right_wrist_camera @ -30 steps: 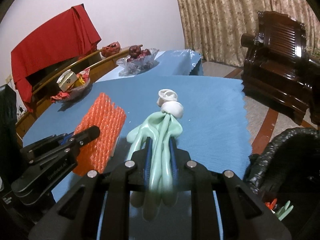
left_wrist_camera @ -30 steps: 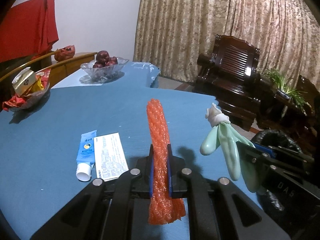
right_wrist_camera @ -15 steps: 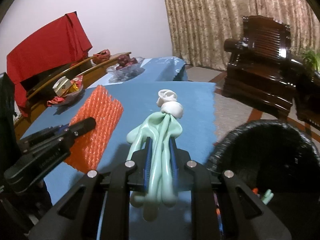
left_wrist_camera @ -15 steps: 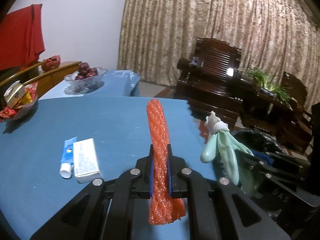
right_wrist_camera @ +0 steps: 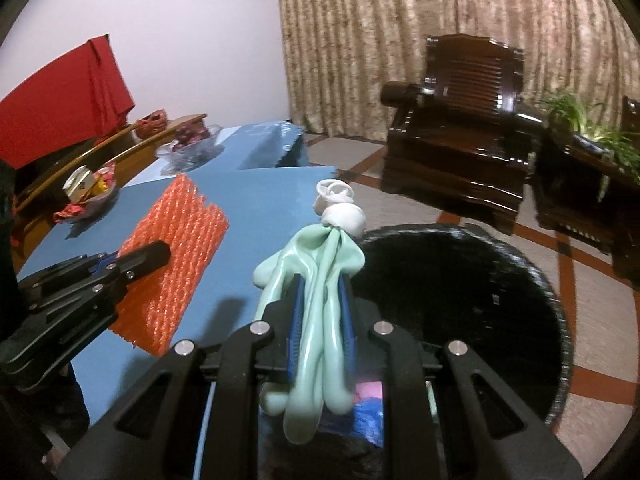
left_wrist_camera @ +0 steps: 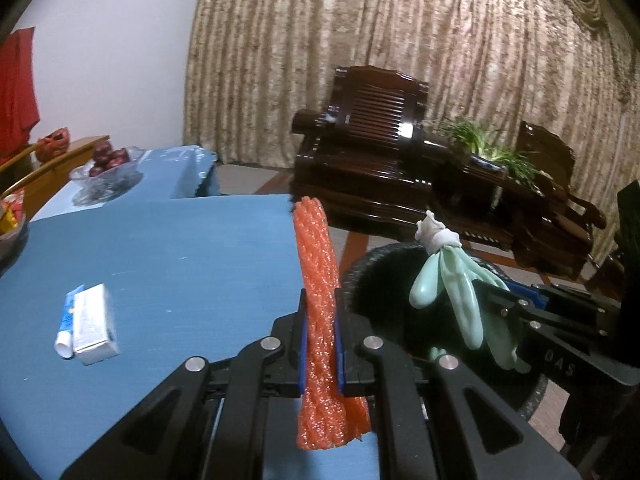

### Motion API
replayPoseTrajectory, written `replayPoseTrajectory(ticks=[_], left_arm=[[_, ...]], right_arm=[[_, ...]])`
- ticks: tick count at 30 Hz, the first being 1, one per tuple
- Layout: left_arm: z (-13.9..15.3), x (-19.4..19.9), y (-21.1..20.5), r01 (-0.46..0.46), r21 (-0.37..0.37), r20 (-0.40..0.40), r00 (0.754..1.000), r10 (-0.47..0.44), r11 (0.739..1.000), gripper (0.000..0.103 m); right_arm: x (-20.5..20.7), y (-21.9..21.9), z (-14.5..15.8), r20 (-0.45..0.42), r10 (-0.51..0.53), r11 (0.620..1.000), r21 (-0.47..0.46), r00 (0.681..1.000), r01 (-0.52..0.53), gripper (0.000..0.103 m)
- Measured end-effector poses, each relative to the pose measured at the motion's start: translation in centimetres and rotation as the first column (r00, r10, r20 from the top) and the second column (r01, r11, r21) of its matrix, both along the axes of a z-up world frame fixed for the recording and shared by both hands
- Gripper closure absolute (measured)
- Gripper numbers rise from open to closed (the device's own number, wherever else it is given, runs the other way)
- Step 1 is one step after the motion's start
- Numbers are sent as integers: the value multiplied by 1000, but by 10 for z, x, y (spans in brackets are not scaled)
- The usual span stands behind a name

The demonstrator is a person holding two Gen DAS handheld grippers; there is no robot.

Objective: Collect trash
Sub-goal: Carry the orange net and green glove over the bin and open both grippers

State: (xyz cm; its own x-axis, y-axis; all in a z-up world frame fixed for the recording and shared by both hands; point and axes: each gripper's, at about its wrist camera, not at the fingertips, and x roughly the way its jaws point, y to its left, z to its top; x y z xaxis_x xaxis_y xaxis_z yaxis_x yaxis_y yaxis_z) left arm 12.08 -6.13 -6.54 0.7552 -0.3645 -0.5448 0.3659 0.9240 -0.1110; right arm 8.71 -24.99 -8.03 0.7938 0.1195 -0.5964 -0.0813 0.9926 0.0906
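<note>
My left gripper (left_wrist_camera: 319, 304) is shut on an orange foam net sleeve (left_wrist_camera: 317, 276), which stands upright between the blue pads at the right edge of the blue table (left_wrist_camera: 168, 248). The sleeve shows flat in the right wrist view (right_wrist_camera: 176, 256). My right gripper (right_wrist_camera: 320, 284) is shut on a pale green rubber glove (right_wrist_camera: 320, 320) with a knotted white cuff (right_wrist_camera: 340, 210). The glove also hangs at the right of the left wrist view (left_wrist_camera: 456, 292). A black-lined trash bin (right_wrist_camera: 472, 300) opens beside the table, under and ahead of the glove. Pink and blue scraps (right_wrist_camera: 368, 404) lie inside it.
A small tube (left_wrist_camera: 66, 324) and a white box (left_wrist_camera: 94, 324) lie on the table at left. A glass bowl of dark red fruit (left_wrist_camera: 108, 164) and a snack dish (right_wrist_camera: 86, 194) stand farther back. Dark wooden armchairs (right_wrist_camera: 460, 120) and a plant (left_wrist_camera: 496, 148) stand beyond the bin.
Both grippers have swung right with their loads, from over the table to its edge. The bin has come into full view under the glove. Both grips are unchanged.
</note>
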Motion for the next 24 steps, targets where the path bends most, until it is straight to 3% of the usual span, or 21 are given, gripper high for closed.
replayPoseTrajectory(ticks=[9, 24], left_arm=[[-1, 0, -44, 84, -5, -8, 996, -84, 996, 93], [-23, 11, -113, 187, 20, -22, 982, -187, 982, 93]], right_arm=[[-15, -48, -6, -13, -86, 996, -30, 996, 86, 87], [-16, -99, -44, -84, -197, 980, -51, 977, 193, 87]])
